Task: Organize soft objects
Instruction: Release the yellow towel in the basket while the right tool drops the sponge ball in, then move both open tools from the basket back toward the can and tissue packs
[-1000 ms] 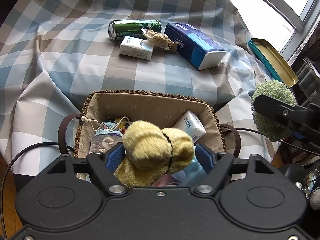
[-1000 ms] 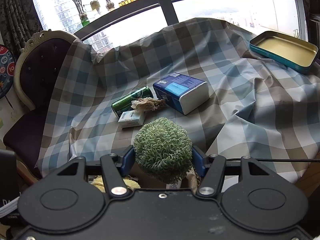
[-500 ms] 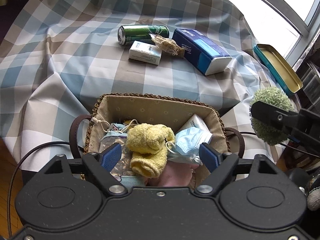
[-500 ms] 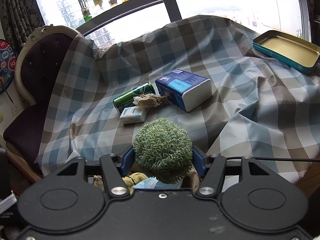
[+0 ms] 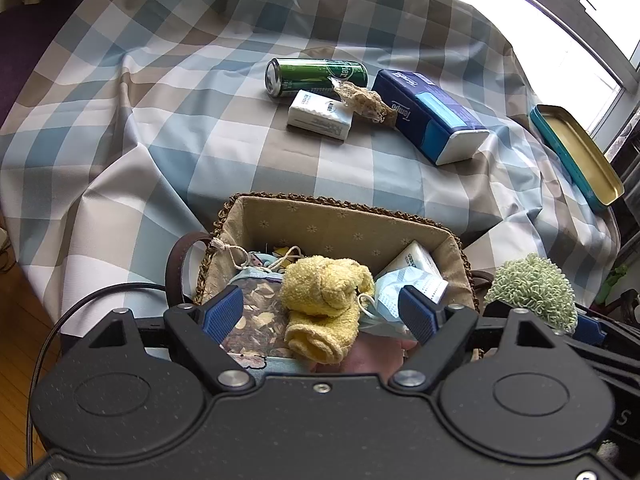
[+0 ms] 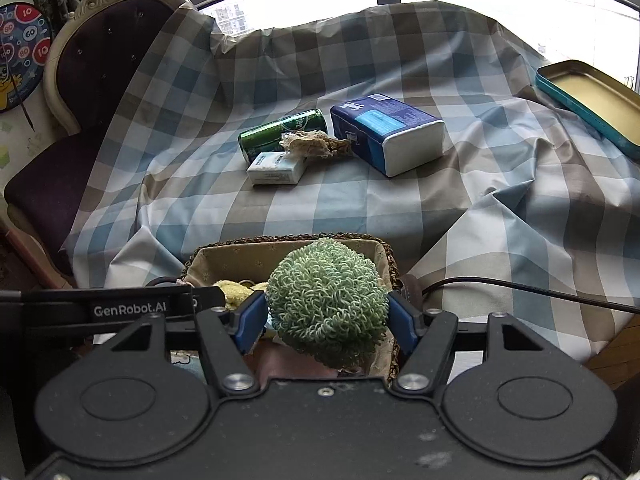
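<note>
Left claw hangs wide open over the basket, gripping nothing; the yellow towel lies inside between its fingers, beside a face mask. Right claw squeezes the green fluffy ball just above the basket's edge. Can and tissue pack sit farther back on the desk.

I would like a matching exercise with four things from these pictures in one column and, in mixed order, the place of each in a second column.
1. yellow towel
2. green chenille ball
3. green can
4. teal tin

a. on its side beside the small white packet
b. at the tablecloth's edge near the window
c. in the basket
d. between the right gripper fingers

Pairs: 1-c, 2-d, 3-a, 4-b
</note>
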Available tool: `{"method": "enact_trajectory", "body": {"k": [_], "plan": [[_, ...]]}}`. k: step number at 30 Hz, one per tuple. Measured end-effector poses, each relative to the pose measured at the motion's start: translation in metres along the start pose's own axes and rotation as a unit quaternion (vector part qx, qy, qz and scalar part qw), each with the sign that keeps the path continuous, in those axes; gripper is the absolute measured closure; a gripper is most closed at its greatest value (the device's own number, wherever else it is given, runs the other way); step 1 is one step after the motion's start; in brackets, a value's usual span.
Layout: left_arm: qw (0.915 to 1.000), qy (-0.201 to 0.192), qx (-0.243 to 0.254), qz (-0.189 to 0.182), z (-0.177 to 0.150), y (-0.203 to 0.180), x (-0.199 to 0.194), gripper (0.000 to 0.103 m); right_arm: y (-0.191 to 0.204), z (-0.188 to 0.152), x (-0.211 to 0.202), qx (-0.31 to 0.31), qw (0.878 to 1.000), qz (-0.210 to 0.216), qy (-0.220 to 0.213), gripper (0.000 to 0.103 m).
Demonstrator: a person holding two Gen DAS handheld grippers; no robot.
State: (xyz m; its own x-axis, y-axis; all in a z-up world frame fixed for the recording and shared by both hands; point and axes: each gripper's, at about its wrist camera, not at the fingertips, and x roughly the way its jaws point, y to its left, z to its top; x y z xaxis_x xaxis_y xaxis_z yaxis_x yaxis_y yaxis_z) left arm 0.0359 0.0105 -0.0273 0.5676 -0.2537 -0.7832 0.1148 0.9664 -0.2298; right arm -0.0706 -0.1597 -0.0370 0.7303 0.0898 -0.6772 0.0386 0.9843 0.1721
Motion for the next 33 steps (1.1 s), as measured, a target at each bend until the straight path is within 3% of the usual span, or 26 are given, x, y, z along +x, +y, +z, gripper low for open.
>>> {"method": "enact_trajectory", "body": {"k": [6,33], "plan": [[1.0,0.0,-0.002,0.001,-0.0005,0.0005,0.0003,0.022,-0.0011,0.0007,-0.0046,0.004,1.0,0.006,-0.01,0.031],[0.9997,-0.006,0.012,0.021,-0.0014,-0.0011,-0.0005,0.021,-0.0053,-0.0014,0.0031,0.022,1.0,-0.006,-0.002,0.029]]}}
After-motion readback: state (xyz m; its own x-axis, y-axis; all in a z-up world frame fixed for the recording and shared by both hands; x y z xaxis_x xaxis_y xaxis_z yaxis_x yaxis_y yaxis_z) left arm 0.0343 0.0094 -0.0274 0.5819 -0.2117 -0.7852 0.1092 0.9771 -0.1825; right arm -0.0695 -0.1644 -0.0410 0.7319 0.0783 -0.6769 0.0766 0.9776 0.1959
